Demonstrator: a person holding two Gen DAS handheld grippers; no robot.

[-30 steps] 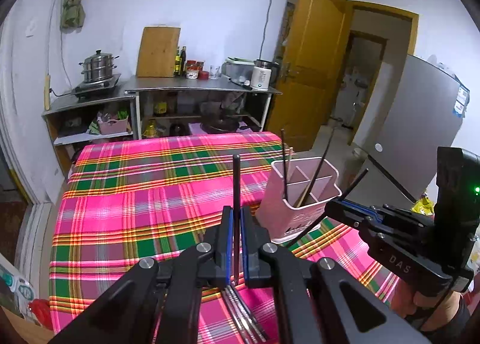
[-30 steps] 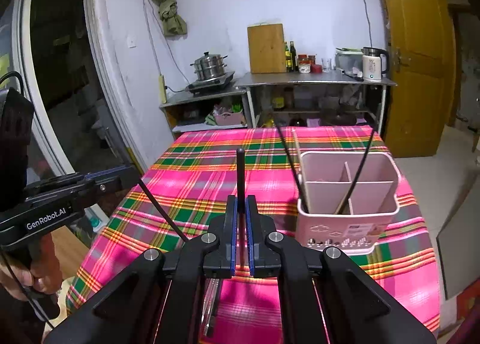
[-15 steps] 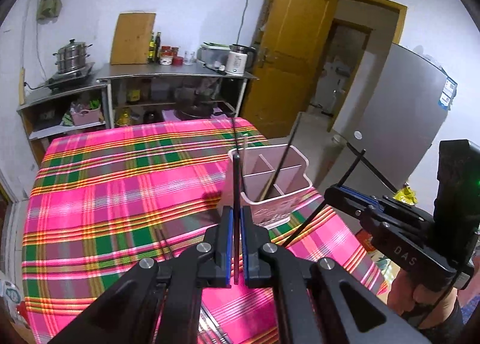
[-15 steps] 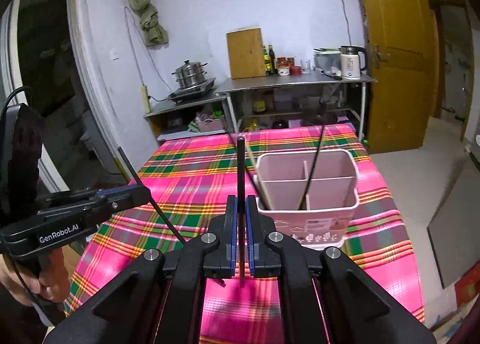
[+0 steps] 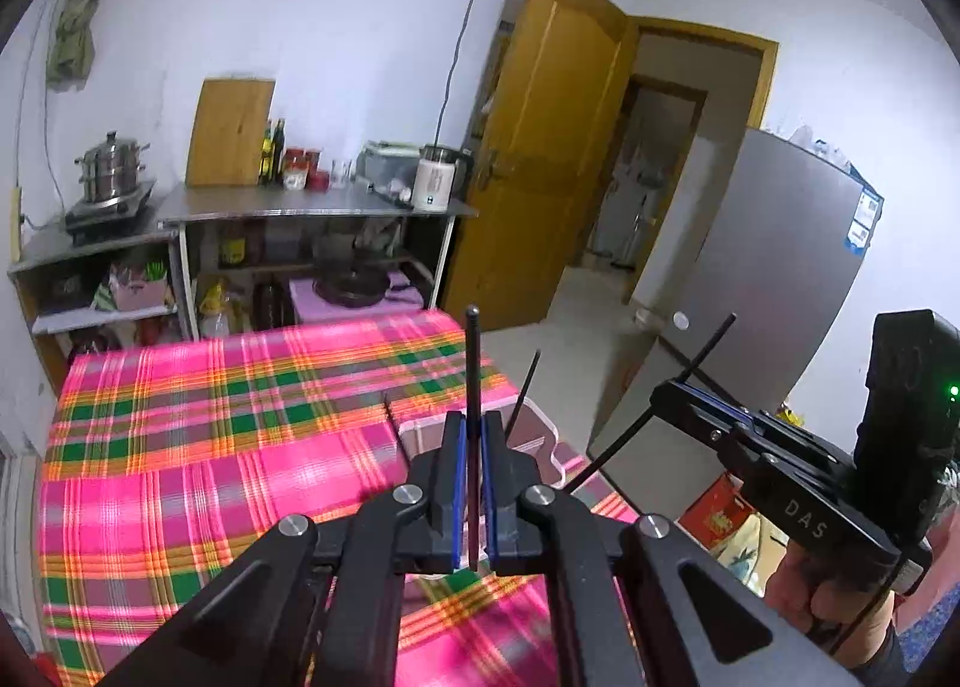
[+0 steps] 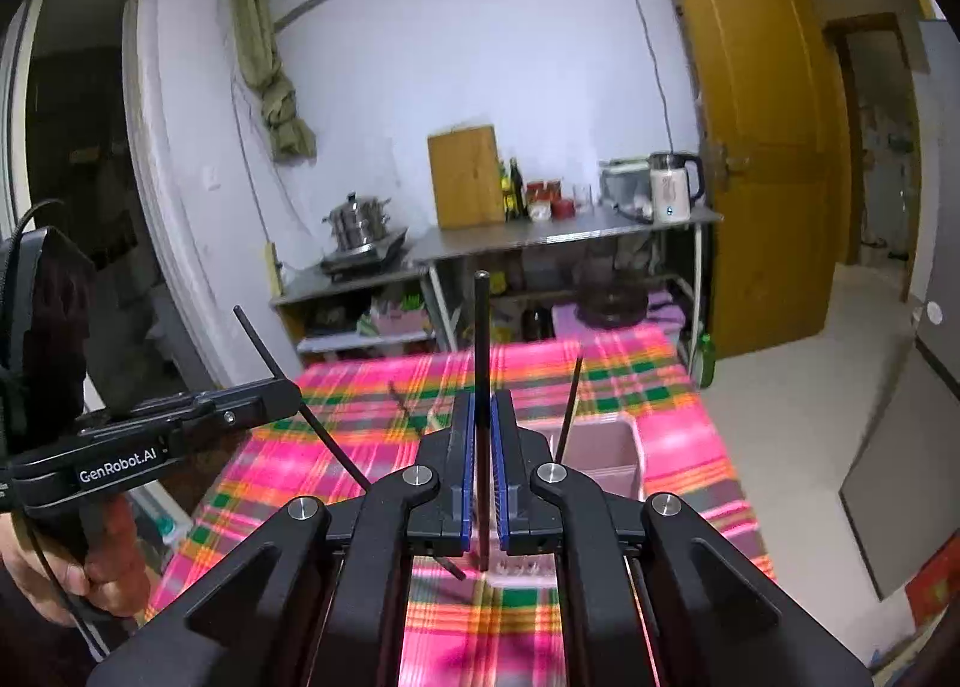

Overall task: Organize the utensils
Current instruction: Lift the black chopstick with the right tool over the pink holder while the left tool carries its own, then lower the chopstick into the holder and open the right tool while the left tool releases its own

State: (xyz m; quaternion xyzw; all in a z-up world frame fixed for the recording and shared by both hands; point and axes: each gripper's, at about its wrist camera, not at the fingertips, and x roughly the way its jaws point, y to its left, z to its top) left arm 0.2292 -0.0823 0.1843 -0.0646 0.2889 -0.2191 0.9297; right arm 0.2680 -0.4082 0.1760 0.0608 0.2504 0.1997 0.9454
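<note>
**Two chopsticks gripped above the pink holder**

On the left, the left gripper [image 5: 473,483] has its blue-padded fingers [image 5: 459,483] pressed narrow on a dark chopstick [image 5: 472,375] that stands upright between them, tip above the tablecloth [image 5: 180,435]. From the right wrist view the same gripper [image 6: 287,387] shows at the left edge with a hand [image 6: 72,567] on its handle, and its chopstick crosses the fingertips at a slant.

In the middle lies the table, covered with a pink, green and orange plaid cloth. The pink holder [image 6: 600,447] stands on it near the right edge, divided into compartments; both pictures blur it and the grippers hide much of it. One thin dark stick [image 6: 569,408] leans out of the holder, tip up and tilted right; a second short dark stick [image 6: 399,396] shows to its left, but which compartment either is in cannot be told.

On the right, the right gripper [image 6: 482,483] is likewise closed narrow on a dark chopstick [image 6: 481,363] held upright in front of the holder. In the left wrist view this gripper [image 5: 666,396] is just beside the holder's right side, its chopstick slanting through the tips.

Behind the table, a steel shelf [image 5: 312,210] carries a pot [image 5: 111,165], a board [image 5: 230,132], bottles and a kettle [image 5: 437,184].
</note>
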